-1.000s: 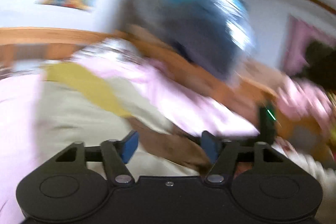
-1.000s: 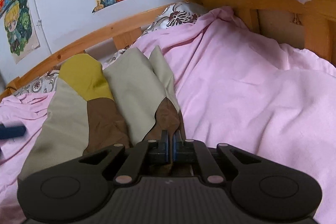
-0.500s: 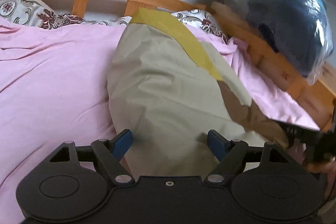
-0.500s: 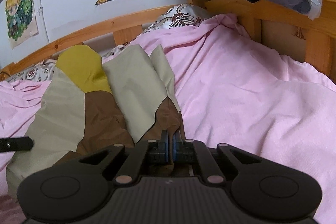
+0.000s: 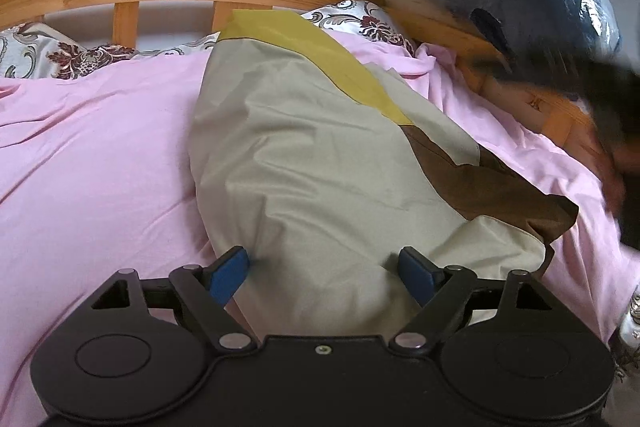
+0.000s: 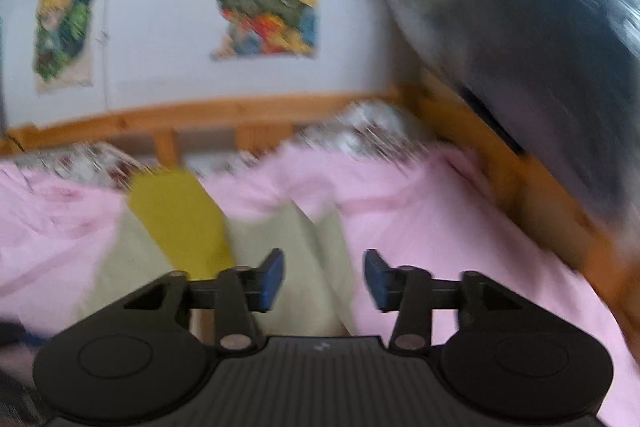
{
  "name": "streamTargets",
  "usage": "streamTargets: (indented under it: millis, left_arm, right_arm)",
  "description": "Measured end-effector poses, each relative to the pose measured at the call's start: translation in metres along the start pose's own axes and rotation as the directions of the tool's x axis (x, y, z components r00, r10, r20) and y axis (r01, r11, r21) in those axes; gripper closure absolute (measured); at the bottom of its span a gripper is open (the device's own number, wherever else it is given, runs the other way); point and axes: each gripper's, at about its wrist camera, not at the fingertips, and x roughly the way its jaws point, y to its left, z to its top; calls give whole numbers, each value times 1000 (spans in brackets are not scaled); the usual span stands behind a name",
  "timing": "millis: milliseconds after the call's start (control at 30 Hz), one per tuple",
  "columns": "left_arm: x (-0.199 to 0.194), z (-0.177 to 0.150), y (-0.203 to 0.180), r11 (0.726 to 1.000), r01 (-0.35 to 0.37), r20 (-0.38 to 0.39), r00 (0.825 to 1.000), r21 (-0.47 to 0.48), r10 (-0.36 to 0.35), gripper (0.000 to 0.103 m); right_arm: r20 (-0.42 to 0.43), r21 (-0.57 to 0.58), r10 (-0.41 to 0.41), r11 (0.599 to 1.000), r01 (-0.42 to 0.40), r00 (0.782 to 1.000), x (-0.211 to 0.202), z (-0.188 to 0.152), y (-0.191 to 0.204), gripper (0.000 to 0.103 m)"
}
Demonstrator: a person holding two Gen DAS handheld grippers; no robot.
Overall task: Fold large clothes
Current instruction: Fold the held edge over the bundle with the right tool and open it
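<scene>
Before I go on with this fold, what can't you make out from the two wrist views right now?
- Near edge of the beige garment: left wrist view, hidden behind the open left gripper.
- Right gripper, left wrist view: only a dark motion-blurred smear at the right edge.
- Right wrist view: all motion-blurred; the open right gripper is empty, the garment's brown corner is out of sight.

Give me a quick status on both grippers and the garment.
Left gripper open, jaws either side of the garment. Right gripper has just been opening, nothing between its jaws. Garment folded lengthwise on pink sheet. Nothing in the way.
</scene>
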Motion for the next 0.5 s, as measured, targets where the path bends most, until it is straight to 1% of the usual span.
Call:
streamTargets:
  millis: [33,67,100,167,233,267,367,433,500]
  left_arm:
    - [0,0,0,1000,1,1,1000,2,-1,19]
    - [0,0,0,1000,2,2,1000,3,-2,19]
    - [1,0,0,1000,2,3,1000,3,-2,19]
    - [1,-1,-1,1000,0,6,1000,5,0,19]
    - [1,-2,-1,1000,1,8,1000,6,-1,19]
    - [1,-2,0,1000,2,7,1000,7,-2,19]
    - [1,-1,1,1000,10,1,1000,10,-10,19]
    - [1,-1,1,1000,10,0,1000,11,-10,19]
    - [1,-1,0,1000,12,0,1000,14,-12,19]
  right_arm:
    - [-2,-13,58,998,-58,998,11,15,9,25]
    - [-6,-29,105,994,-106,994,22,26,18,22]
    - [-11,-54,154,986,-155,988,38,36,30,22]
    - [-32,-90,202,975,-204,979,67,45,52,22]
    - [-34,-105,232,967,-234,972,89,47,69,23]
    - [-28,-135,241,961,-243,970,98,46,80,25]
    - [25,-279,228,936,-212,973,110,36,110,26]
    - [57,-383,239,902,-200,969,111,25,127,26]
    - [63,-484,253,854,-192,965,114,13,142,26]
